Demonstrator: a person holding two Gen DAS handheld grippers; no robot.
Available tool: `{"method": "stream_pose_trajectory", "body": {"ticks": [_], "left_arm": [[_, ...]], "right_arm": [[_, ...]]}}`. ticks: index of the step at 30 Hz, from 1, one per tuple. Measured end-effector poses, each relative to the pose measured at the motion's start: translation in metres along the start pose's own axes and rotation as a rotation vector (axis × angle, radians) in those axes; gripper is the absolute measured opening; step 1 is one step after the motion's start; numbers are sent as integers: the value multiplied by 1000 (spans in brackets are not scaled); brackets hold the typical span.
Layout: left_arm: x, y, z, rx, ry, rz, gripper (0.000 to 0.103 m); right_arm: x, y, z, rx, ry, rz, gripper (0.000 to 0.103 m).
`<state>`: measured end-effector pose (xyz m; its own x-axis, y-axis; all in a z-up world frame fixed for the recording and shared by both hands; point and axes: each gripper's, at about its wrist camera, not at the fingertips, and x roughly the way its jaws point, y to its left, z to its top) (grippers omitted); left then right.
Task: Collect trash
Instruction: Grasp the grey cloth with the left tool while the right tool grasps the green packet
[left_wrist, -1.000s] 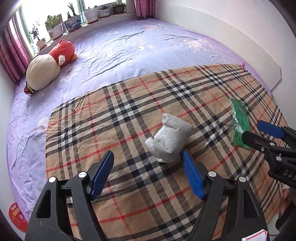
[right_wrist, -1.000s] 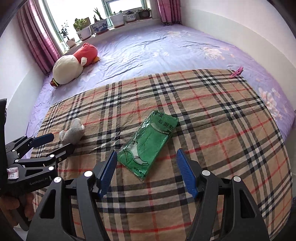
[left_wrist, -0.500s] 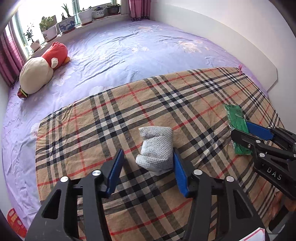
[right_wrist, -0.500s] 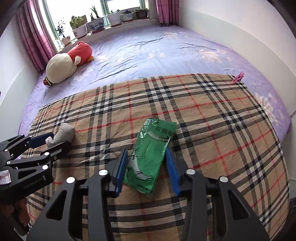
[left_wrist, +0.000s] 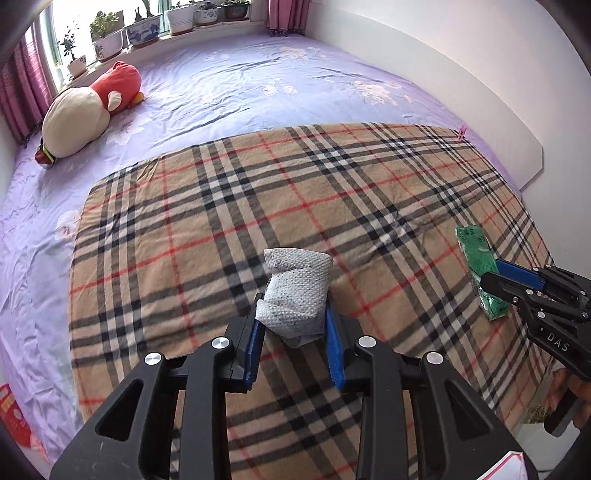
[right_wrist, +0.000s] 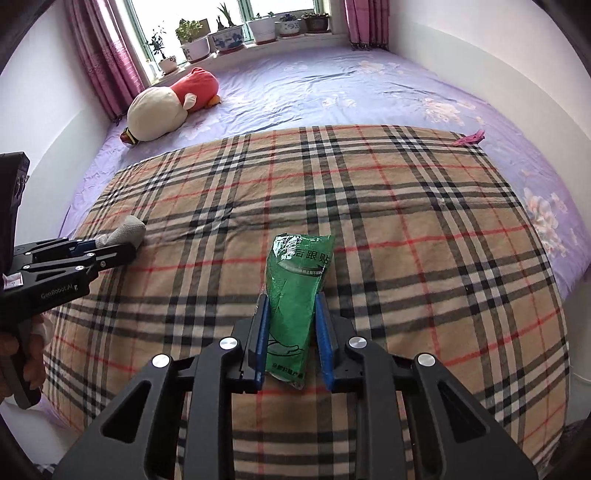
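- L wrist view: left gripper at centre, its blue pads either side of a crumpled grey-white wad on the plaid blanket. Only this view shows the wad's dimpled texture and fold lines; it also shows a red packet at the lower-left edge and a white, pink-edged corner at bottom right.
- R wrist view: right gripper at centre, pads on the long sides of a green packet with printed white characters. Only this view shows that print clearly, and the pink clothes peg as a whole peg at the blanket's far right corner.
- Cross-views: L view sees the right gripper side-on at far right, with the green packet as a narrow strip. R view sees the left gripper side-on at far left, the wad sticking out past its tips, and part of a hand on its handle.
- Both views: purple bedsheet, plush toy near the window, potted plants on the sill.
- L claw: jaws have just been closing; pads now press both flanks of the wad, which bulges above them. Wad's base appears to rest on the blanket.
- R claw: closed as far as the packet allows, pads squeezing its lower half; packet's upper end leans forward, free of the pads.
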<state>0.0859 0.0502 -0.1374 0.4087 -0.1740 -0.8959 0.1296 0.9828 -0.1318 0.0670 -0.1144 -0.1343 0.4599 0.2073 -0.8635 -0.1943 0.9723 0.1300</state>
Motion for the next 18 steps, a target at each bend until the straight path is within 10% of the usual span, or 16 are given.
{"method": "stream_pose_trajectory", "body": {"ticks": [7, 11, 13, 18], "left_arm": [[-17, -2, -29, -62, 3, -9, 30], [-15, -9, -26, -35, -15, 22, 38], [-14, -10, -25, -32, -26, 37, 54], [-6, -14, -19, -4, -28, 78, 56]], "right_arm": [[-24, -16, -29, 26, 6, -8, 26], [-28, -22, -33, 73, -15, -21, 55], [-28, -19, -31, 86, -29, -37, 59], [-14, -2, -26, 77, -30, -144, 59]]}}
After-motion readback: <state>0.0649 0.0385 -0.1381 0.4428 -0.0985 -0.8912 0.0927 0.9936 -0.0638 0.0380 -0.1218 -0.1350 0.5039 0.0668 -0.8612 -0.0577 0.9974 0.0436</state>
